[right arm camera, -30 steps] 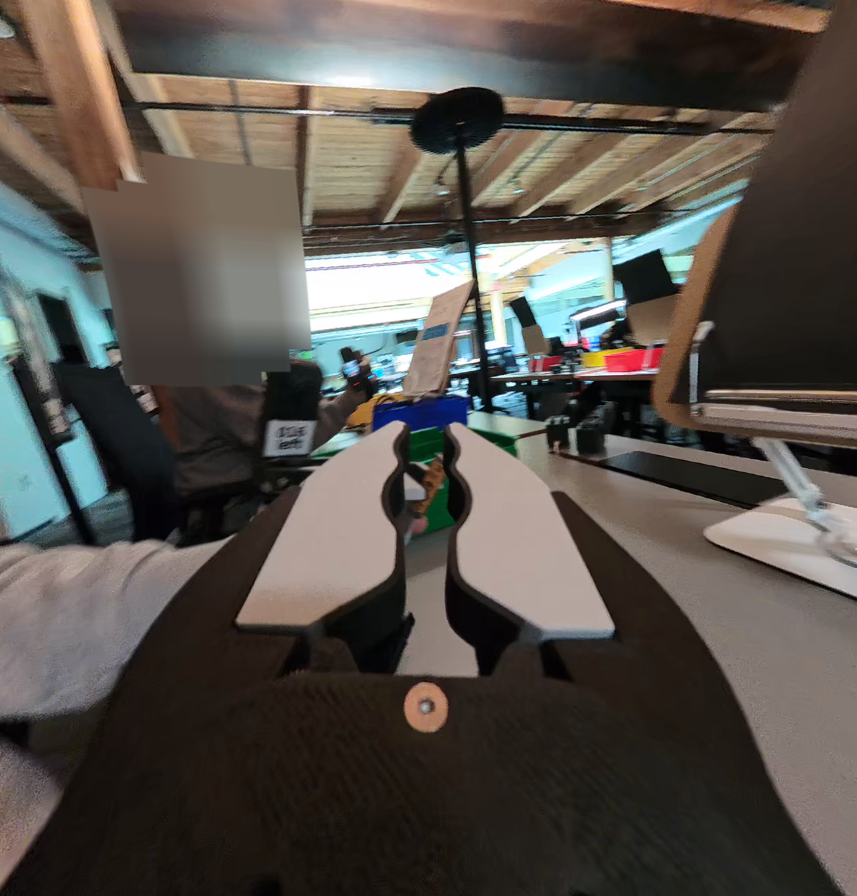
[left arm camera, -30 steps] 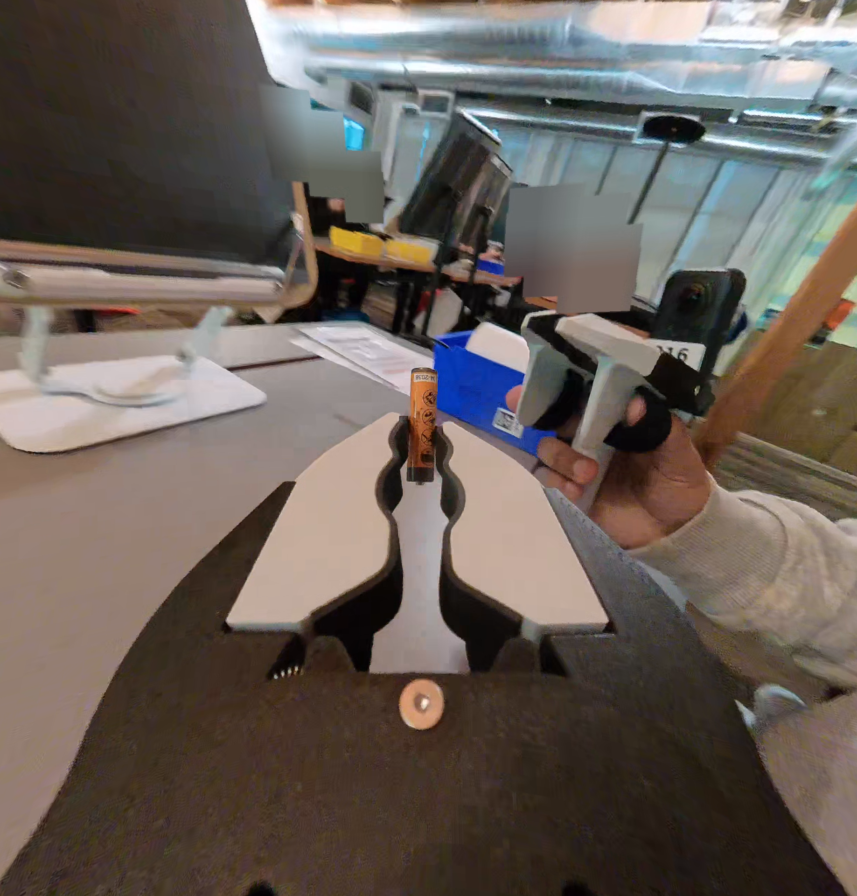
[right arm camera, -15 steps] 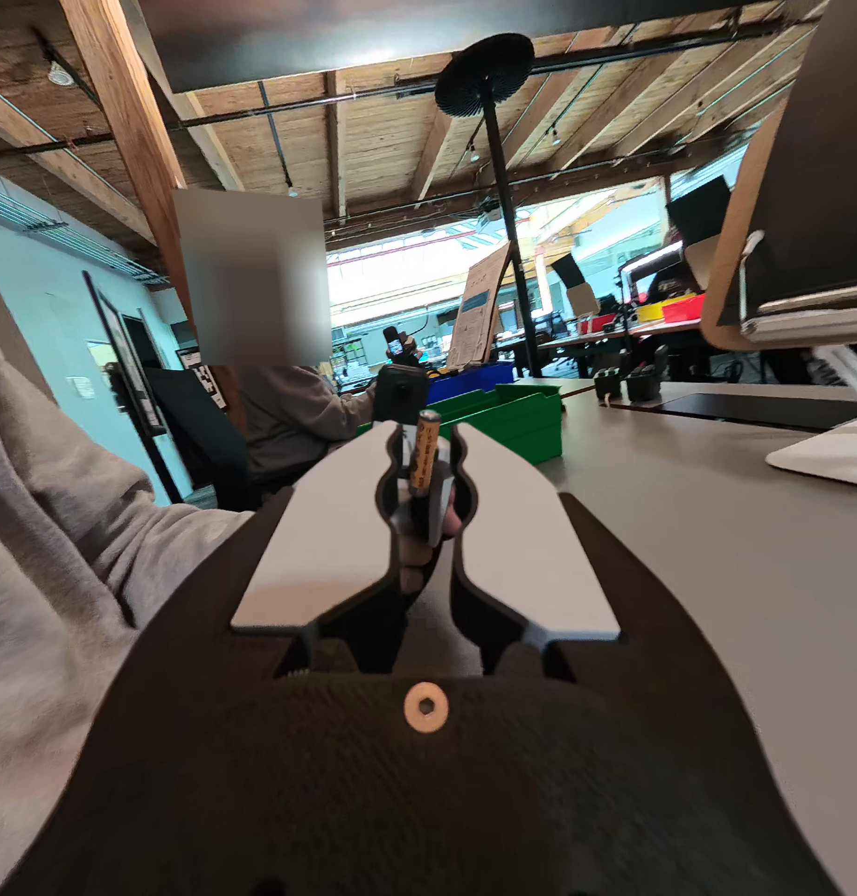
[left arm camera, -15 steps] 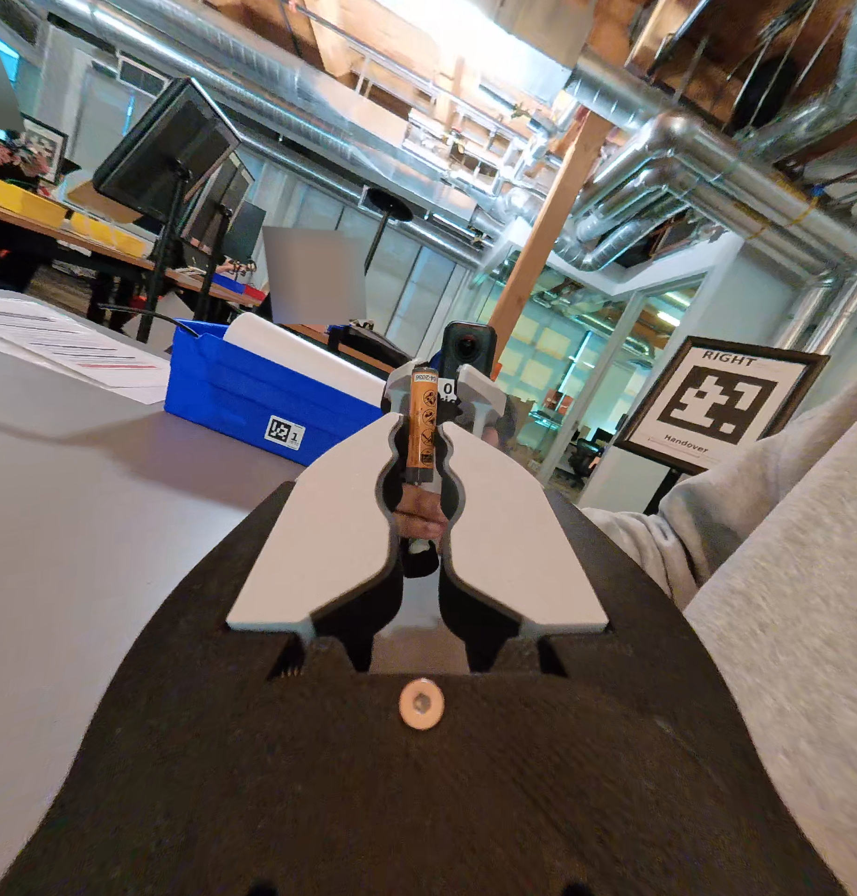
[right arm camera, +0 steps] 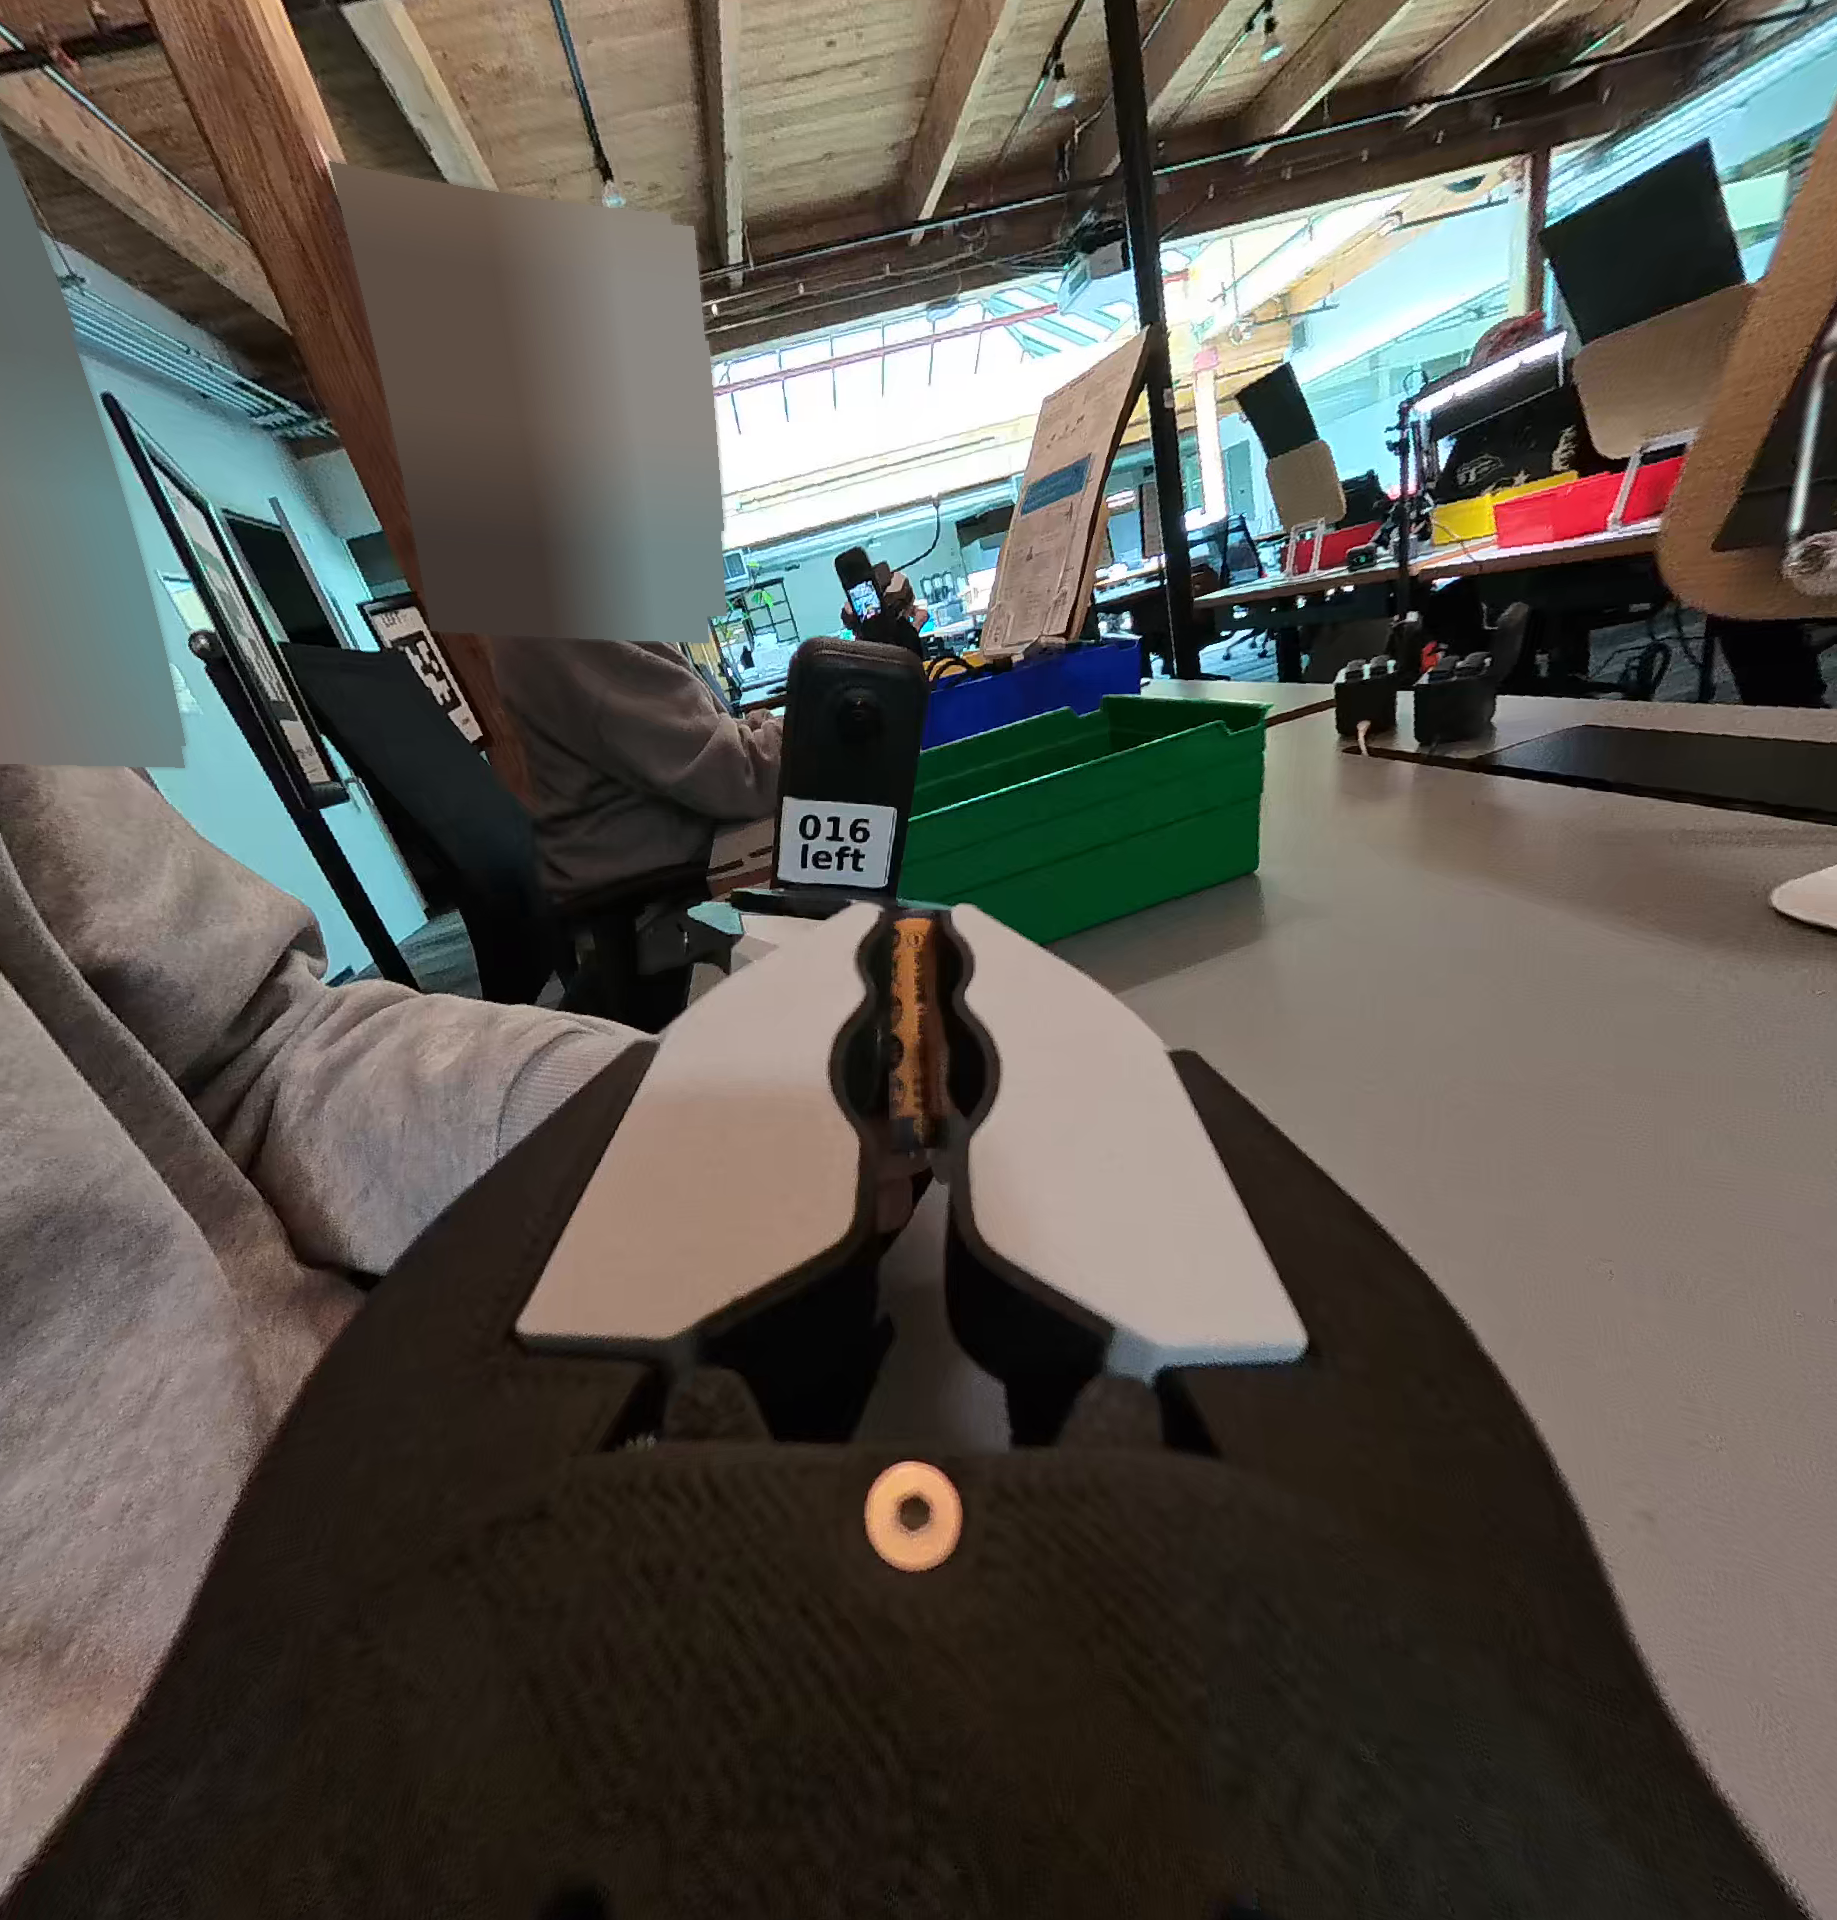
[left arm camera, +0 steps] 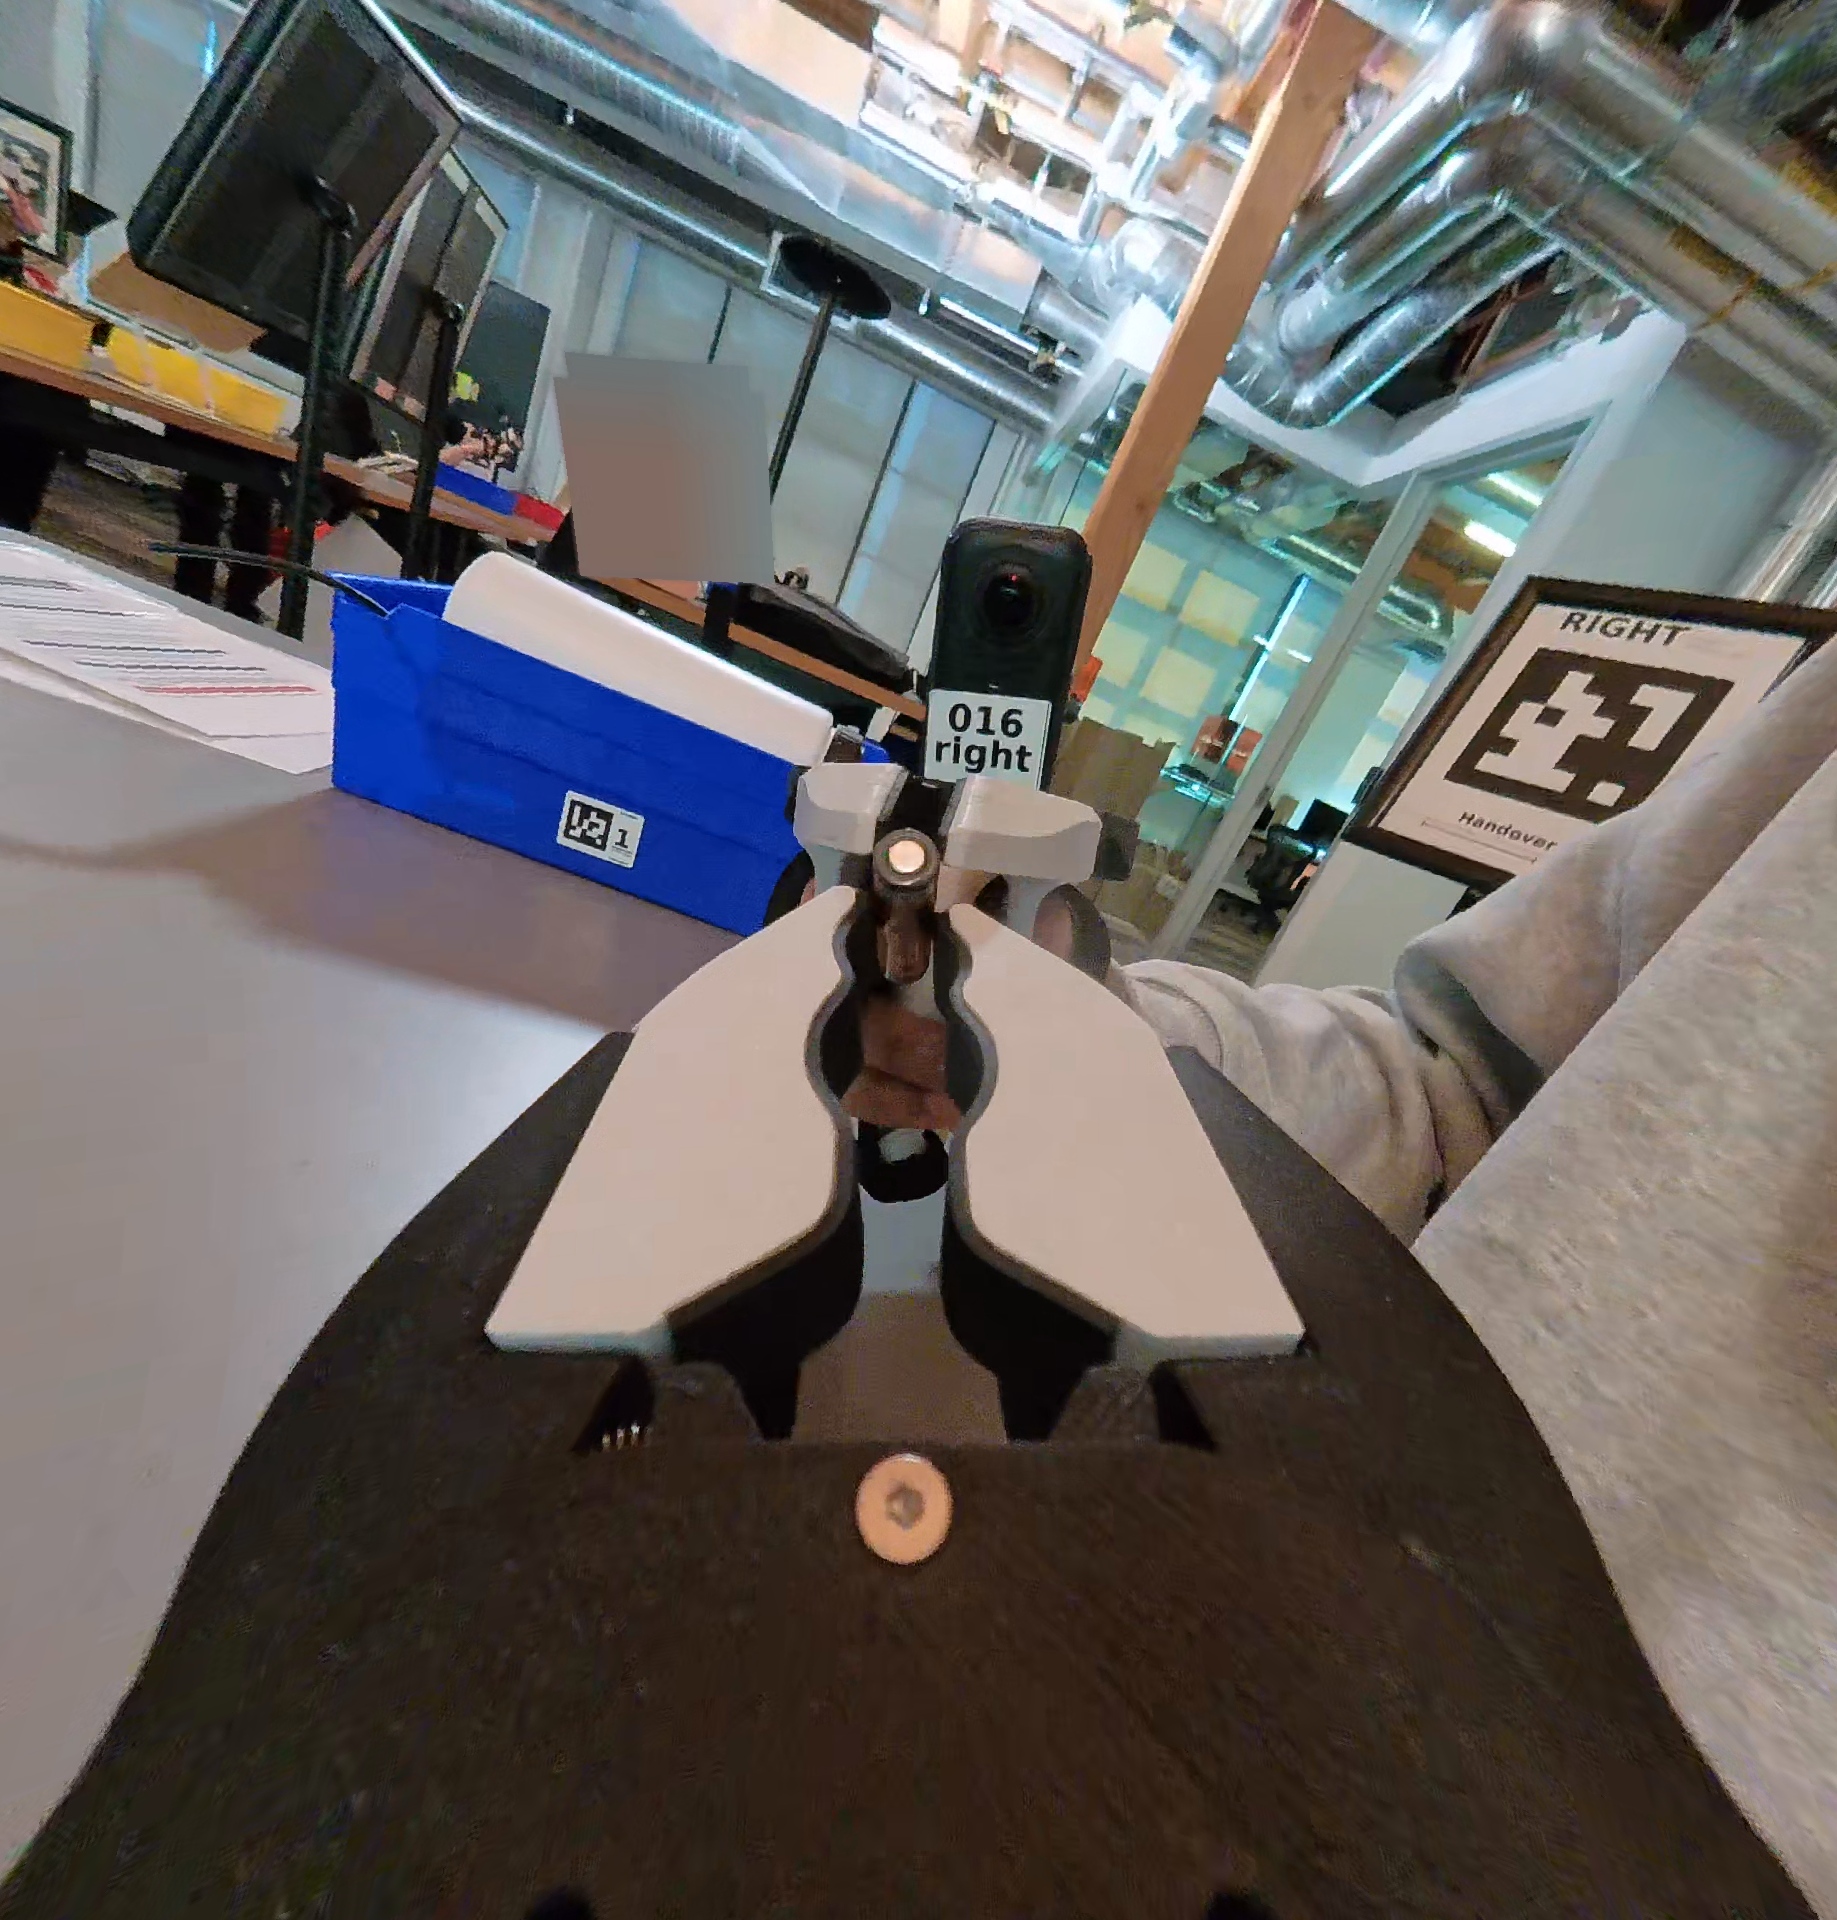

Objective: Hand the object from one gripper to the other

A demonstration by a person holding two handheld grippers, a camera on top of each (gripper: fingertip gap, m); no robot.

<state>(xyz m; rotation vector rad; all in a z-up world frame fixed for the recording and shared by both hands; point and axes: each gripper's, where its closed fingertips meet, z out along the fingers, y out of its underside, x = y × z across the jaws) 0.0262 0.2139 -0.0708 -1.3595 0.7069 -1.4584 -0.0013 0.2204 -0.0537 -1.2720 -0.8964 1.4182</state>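
Observation:
An orange and black battery sits between the fingers of both grippers, above the grey table. In the left wrist view I see its metal end pointing at the camera. My left gripper is shut on its lower body. My right gripper faces the left one and is closed on the battery along its length. It also shows in the left wrist view, its white fingers tight on both sides of the battery's end. The left gripper's camera rises just behind.
A blue bin with a white roll stands on the table beyond the grippers in the left wrist view. A green bin stands behind them in the right wrist view. A framed marker sign, papers, a seated person.
The two grippers have come together. The right gripper's fingers have narrowed onto the battery. The battery has tipped from upright to leaning toward the left camera.

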